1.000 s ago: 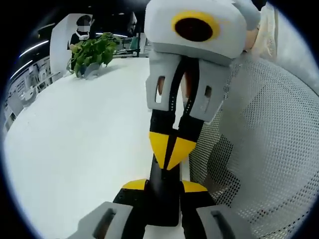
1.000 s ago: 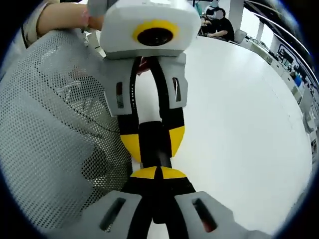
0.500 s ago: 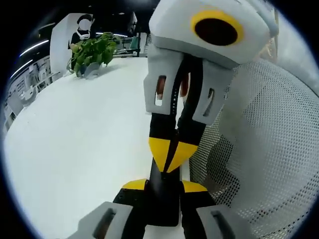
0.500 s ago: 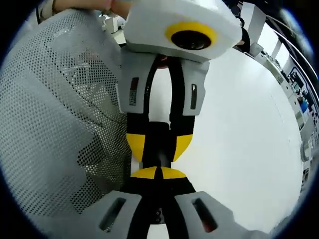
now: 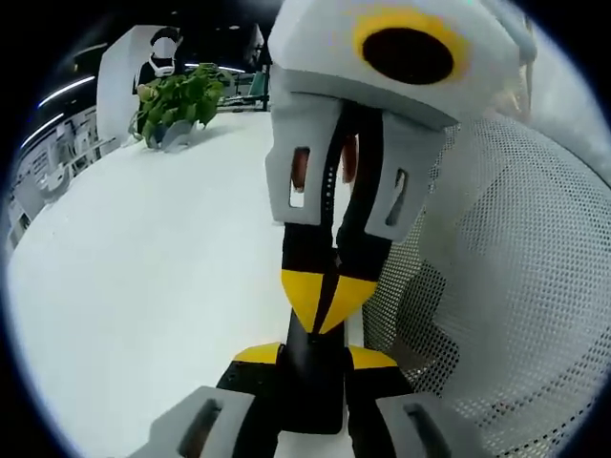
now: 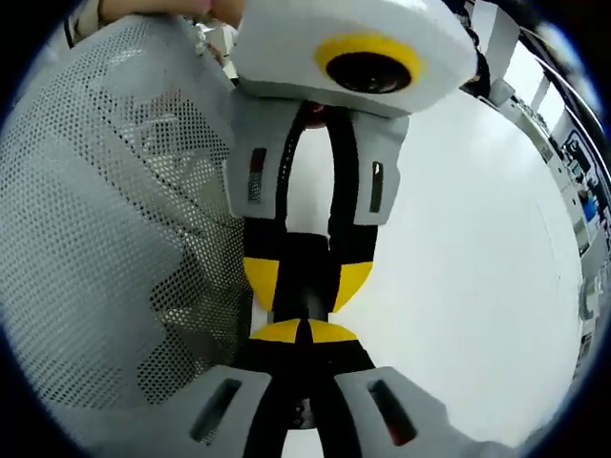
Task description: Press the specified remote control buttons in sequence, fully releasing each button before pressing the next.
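A black remote control [image 5: 311,393] stands between my left gripper's [image 5: 313,359] yellow-tipped jaws, which are shut on it. My right gripper [image 5: 325,298] comes down from above in the left gripper view, its yellow tips closed together and resting on the remote's upper end. In the right gripper view my right gripper [image 6: 305,332] is shut at the bottom, its tips against the remote [image 6: 305,256]. The left gripper [image 6: 305,282] faces it and clamps the remote from both sides. The remote's buttons are hidden.
A white table [image 5: 143,267] spreads to the left, with a potted green plant [image 5: 178,99] at its far edge. A person's white mesh sleeve [image 5: 506,286] lies close beside both grippers, and the same mesh sleeve [image 6: 105,239] is seen beside them in the right gripper view. Desks and a seated person [image 5: 162,52] are far behind.
The right gripper has leaned slightly to the left over the remote and stays pressed on it. The left gripper's hold has not changed.
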A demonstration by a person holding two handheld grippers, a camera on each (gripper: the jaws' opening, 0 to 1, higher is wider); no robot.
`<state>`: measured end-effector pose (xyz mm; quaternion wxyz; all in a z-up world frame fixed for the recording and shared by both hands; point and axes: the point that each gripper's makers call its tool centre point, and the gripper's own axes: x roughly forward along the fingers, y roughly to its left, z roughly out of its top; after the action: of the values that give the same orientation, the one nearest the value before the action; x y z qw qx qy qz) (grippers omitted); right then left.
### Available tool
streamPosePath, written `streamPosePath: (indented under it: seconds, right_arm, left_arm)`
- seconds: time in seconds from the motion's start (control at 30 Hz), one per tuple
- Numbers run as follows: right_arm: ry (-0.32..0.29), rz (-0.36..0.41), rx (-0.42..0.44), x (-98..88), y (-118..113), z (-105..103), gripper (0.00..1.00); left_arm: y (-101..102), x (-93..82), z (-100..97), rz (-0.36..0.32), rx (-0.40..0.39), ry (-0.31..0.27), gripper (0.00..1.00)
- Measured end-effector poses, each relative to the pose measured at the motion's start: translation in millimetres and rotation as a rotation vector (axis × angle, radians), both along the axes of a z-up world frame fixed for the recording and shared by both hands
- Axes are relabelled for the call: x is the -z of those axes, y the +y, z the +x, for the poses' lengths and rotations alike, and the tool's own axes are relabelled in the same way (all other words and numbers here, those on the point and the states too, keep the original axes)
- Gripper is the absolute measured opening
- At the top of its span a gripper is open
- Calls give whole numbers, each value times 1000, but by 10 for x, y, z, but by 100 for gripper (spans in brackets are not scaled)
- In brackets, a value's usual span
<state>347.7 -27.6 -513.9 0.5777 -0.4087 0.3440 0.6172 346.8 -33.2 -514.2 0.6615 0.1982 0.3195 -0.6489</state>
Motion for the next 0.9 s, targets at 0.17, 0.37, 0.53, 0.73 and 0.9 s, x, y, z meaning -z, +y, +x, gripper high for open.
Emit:
streamPosePath:
  seconds: [0.17, 0.37, 0.53, 0.73, 0.9]
  right_arm:
    - [-76, 8, -65, -7, 2, -14, 0]
    - [16, 67, 80, -14, -1, 14, 0]
    - [8, 106, 108, -16, -1, 20, 0]
    - [5, 111, 100, -28, 22, 10, 0]
    - [-11, 101, 65, -23, 42, 9, 0]
  left_arm:
    - [2, -2, -1, 0, 2, -4, 24]
    - [3, -6, -1, 0, 1, -4, 24]
    - [4, -3, -2, 0, 1, -4, 24]
    - [5, -3, 0, -4, 0, 0, 24]
    - [4, -1, 3, -6, -2, 3, 24]
